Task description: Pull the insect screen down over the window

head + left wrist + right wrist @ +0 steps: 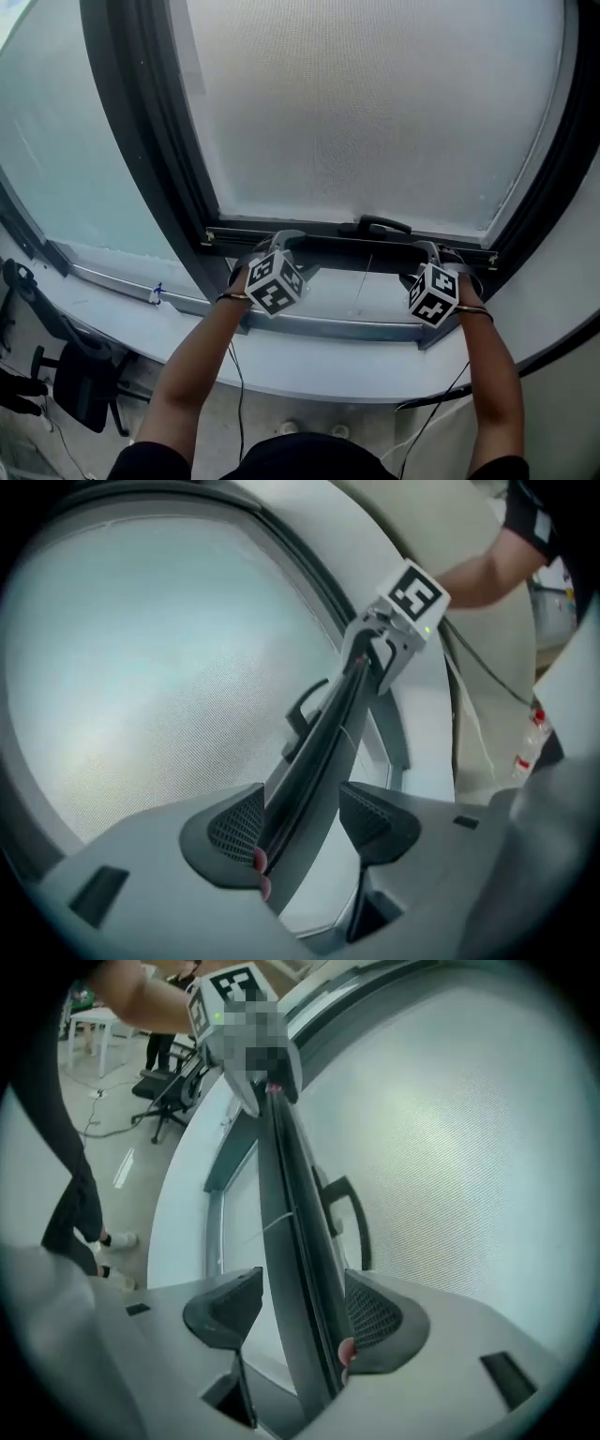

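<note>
Insect screen point(375, 103): pale grey-white, fine woven mesh grain all over. Its bottom bar point(347, 246): dark grey, near black. Handle point(380, 225) on the bar: black. Thin cord point(363, 278): white. Window frame point(150, 122): dark charcoal. Side pane point(75, 141): frosted pale blue-green. Sill point(309, 366): white. Rail point(328, 326) along it: silver-grey. Left gripper point(300, 832) and right gripper point(300, 1312): light grey bodies, dark grey pads point(234, 829) with a fine dotted grid. Marker cubes point(275, 283): white faces, black square-block patterns. Sleeves point(145, 461): black. Cables point(234, 375): black. Office chair point(80, 384): black. Floor point(272, 412): beige-grey.
</note>
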Demonstrator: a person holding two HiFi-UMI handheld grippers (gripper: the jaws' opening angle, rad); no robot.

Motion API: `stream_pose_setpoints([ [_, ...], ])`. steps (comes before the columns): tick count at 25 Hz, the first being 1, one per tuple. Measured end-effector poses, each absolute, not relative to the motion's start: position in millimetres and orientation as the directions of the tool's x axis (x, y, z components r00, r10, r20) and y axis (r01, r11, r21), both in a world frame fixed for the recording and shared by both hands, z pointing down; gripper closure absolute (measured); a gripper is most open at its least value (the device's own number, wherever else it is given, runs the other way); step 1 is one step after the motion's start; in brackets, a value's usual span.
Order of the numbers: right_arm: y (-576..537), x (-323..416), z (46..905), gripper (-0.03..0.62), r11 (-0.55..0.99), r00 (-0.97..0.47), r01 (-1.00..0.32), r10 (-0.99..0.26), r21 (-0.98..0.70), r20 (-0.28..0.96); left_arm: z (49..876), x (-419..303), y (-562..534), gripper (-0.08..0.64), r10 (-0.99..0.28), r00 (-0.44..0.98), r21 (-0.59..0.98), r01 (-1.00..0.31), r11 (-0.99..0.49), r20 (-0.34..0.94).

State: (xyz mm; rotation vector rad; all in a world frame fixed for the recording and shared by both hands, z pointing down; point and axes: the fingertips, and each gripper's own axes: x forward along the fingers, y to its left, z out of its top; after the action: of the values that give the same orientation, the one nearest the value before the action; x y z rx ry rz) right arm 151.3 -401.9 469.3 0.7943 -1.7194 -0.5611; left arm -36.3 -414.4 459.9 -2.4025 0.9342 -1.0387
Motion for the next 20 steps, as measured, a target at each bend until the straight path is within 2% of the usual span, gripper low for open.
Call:
stream_pose_setpoints([
  [4, -385.7, 130.0, 436.2, 0.311, 0.566, -0.319, -0.485, -0.824, 0.667, 0.468, 426.1, -29.6, -392.8, 0.326, -0.716, 0.611, -0.412, -0.589, -0.696, 0.337],
  [6, -375.7, 125.4, 420.5, 0.315, 0.509, -0.366, -0.64, -0.861, 0.577, 0.353, 411.4, -29.9, -381.4, 0.345, -0.728, 0.637, -0.33, -0.65, -0.684, 0.253],
  [8, -363.7, 122.7, 412.1, 0.347, 0.462, -0.381, -0.745, -0.887, 0.481, 0.261, 402.8, -33.8, -371.8, 0.371, -0.743, 0.644, -0.25, -0.7, -0.669, 0.184],
  [12, -336.9, 114.8, 405.1, 0.376, 0.403, -0.375, -0.846, -0.915, 0.35, 0.148, 400.7, -47.1, -356.8, 0.458, -0.797, 0.597, -0.161, -0.782, -0.603, 0.088],
  [15, -319.3, 112.9, 405.0, 0.458, 0.347, -0.338, -0.897, -0.938, 0.273, 0.081, 406.7, -57.8, -346.3, 0.547, -0.835, 0.548, -0.101, -0.829, -0.55, 0.042],
  [17, -310.7, 112.1, 410.8, 0.581, 0.32, -0.32, -0.915, -0.947, 0.246, 0.041, 417.2, -62.0, -338.9, 0.557, -0.846, 0.533, -0.068, -0.843, -0.534, 0.039],
  [20, -297.8, 105.5, 426.9, 0.588, 0.295, -0.299, -0.932, -0.954, 0.209, 0.017, 443.1, -66.8, -325.2, 0.557, -0.857, 0.511, -0.035, -0.857, -0.514, 0.057],
])
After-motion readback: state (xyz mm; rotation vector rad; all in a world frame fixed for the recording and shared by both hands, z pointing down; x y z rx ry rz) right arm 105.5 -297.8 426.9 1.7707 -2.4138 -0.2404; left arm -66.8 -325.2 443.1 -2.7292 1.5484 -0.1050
